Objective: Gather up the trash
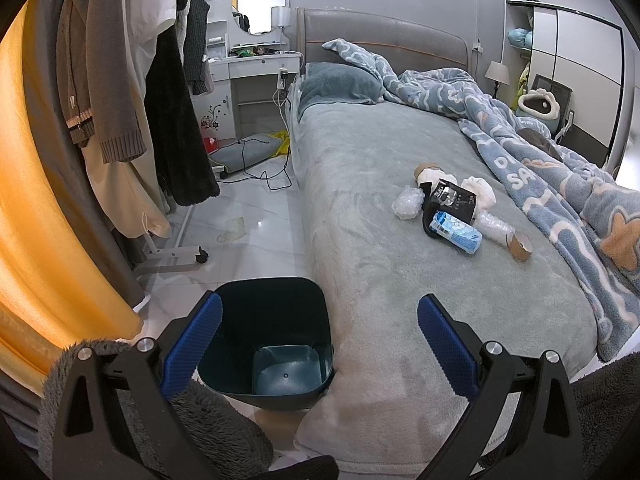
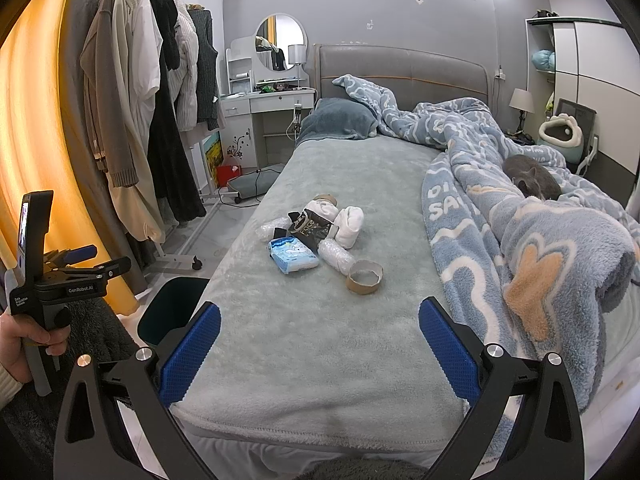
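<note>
Right wrist view shows the trash pile (image 2: 320,236) a little above the middle of the frame, lying on the grey bed (image 2: 320,340) well beyond the right gripper (image 2: 320,352), whose jaws stand wide and empty. In the left wrist view the left gripper (image 1: 320,352) is likewise spread wide with nothing between its blue pads, and the dark bin (image 1: 268,344) sits on the floor at lower centre, tight against the side of the bed.

The likeliest trouble, as I judge it, comes from how the pieces overlap. The black foil packet (image 2: 310,228) lies across the white crumpled tissue (image 2: 348,224) and touches the blue-and-white wipes pack (image 2: 294,258), so closing on one could drag or scatter its neighbours. The clear bubble wrap (image 2: 336,256) is soft and slippery-looking; a shallow pinch might let it slide out on the way to the bin. The cardboard tape core (image 2: 364,276) stands nearest the camera and is round, so a nudge may roll it over the plush cover, perhaps off the bed's edge. The plush bedspread itself could get pinched along with thin items. A grey cat (image 2: 532,180) rests in the blue blanket (image 2: 520,240) at right, well apart from the pile, yet it might stir.

The pile is a small, mixed, lightweight cluster: paper, plastic film, cardboard.
</note>
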{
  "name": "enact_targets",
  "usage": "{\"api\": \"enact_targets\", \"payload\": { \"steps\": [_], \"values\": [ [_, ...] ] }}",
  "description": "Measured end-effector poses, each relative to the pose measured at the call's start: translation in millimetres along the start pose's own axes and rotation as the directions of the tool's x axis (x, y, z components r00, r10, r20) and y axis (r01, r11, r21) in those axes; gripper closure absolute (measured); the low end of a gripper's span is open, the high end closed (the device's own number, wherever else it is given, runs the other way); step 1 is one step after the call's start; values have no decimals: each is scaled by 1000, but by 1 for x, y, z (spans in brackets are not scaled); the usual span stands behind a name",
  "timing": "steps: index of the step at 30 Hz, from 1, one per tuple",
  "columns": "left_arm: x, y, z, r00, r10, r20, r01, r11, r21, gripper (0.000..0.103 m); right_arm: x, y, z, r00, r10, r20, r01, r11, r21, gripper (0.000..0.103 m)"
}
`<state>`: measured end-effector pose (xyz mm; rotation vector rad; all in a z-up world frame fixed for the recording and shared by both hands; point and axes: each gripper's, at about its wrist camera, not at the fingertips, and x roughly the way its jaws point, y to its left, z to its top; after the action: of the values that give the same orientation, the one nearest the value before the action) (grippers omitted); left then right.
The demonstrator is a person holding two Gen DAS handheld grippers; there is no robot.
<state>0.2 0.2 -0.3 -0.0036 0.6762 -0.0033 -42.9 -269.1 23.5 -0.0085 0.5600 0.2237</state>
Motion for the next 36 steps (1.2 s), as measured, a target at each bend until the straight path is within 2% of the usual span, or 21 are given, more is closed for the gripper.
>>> {"api": "enact_targets", "payload": {
  "steps": [19,22,32,36],
  "values": [
    [0,0,0,1000,0,-4,0,1000,0,3,-1,0,0,1000,-1,-2,1,1000,-1,3],
    [-1,0,0,1000,19,4,-19,1000,8,3,-2,0,0,1000,-8,-7,8,1000,0,3],
    [9,-4,18,999,-28,17,28,999,20,3,12,-10,12,999,1,-38,-1,1000,-3,3],
    [22,-17,23,995,-97,-15,98,992,81,4,34,-11,14,997,15,-73,-16,1000,-24,3]
  ]
}}
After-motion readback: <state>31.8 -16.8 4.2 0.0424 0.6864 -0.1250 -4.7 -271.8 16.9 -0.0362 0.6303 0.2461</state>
